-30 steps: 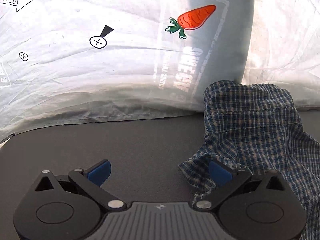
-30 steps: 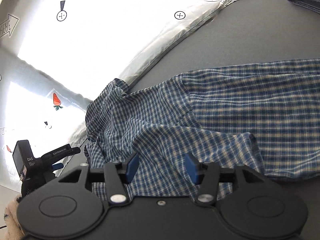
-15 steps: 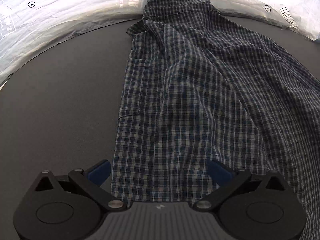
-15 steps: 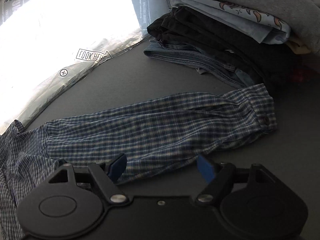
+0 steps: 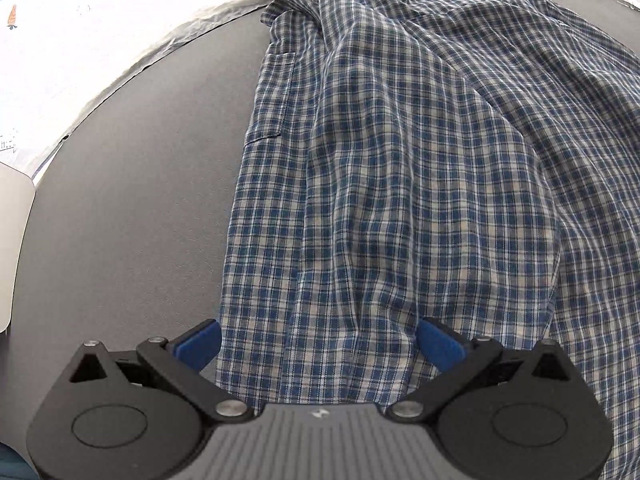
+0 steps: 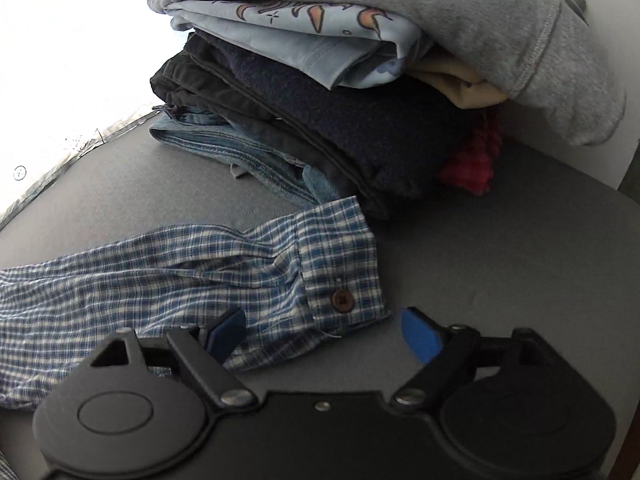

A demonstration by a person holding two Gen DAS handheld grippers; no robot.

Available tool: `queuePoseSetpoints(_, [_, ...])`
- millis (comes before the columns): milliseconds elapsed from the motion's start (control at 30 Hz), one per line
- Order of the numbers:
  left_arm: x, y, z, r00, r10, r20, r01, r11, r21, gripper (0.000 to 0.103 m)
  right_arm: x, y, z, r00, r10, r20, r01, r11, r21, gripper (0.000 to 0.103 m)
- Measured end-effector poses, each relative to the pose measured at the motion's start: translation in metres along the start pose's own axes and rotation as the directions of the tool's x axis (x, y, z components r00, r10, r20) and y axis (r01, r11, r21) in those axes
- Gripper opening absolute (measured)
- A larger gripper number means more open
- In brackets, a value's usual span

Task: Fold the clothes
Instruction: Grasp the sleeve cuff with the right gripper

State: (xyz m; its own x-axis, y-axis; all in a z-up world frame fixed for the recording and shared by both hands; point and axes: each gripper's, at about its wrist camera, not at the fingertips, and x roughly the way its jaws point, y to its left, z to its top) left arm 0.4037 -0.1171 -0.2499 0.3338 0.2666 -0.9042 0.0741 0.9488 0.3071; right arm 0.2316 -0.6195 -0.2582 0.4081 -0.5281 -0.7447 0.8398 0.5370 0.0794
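Note:
A blue and white plaid shirt [image 5: 400,168] lies spread on the dark grey table [image 5: 140,208], collar at the far end. My left gripper [image 5: 318,340] is open, low over the shirt's near hem, with cloth between its blue pads but not pinched. In the right wrist view the shirt's sleeve [image 6: 168,276] stretches left to right and ends in a buttoned cuff [image 6: 344,280]. My right gripper [image 6: 322,330] is open just in front of the cuff, the left pad over the sleeve edge, the right pad over bare table.
A stack of folded clothes [image 6: 360,92] stands just behind the cuff, topped by a grey sweatshirt [image 6: 440,8], with jeans at the bottom. A bright white sheet [image 5: 100,20] borders the table's far edge. The table's right edge [image 6: 624,208] is close.
My left gripper has moved from the collar end to the shirt's hem. My right gripper has travelled along the sleeve to the cuff and opened wider. The clothes stack has come closer.

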Motion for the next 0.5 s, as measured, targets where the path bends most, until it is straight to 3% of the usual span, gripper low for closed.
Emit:
queuePoseSetpoints(133, [0.003, 0.008, 0.000, 1.000, -0.015, -0.023, 0.013, 0.998, -0.054, 0.103, 0.015, -0.008, 0.011, 1.000, 0.024, -0.019, -0.022, 0.995, 0.096, 0.088])
queuePoseSetpoints(367, [0.008, 0.024, -0.006, 0.998, -0.055, -0.026, 0.051, 0.990, -0.133, 0.103, 0.028, 0.000, 0.018, 1.000, -0.021, -0.005, 0.021, 0.998, 0.059, 0.091])
queuePoseSetpoints(433, [0.010, 0.028, -0.005, 0.998, -0.060, -0.034, 0.055, 0.987, -0.150, 0.103, 0.026, 0.005, 0.017, 1.000, -0.017, 0.009, 0.017, 0.999, 0.028, 0.078])
queuePoseSetpoints(500, [0.010, 0.029, -0.004, 0.997, -0.068, -0.042, 0.061, 0.985, -0.159, 0.103, 0.022, 0.007, 0.017, 1.000, 0.004, 0.013, -0.005, 1.000, 0.029, 0.046])
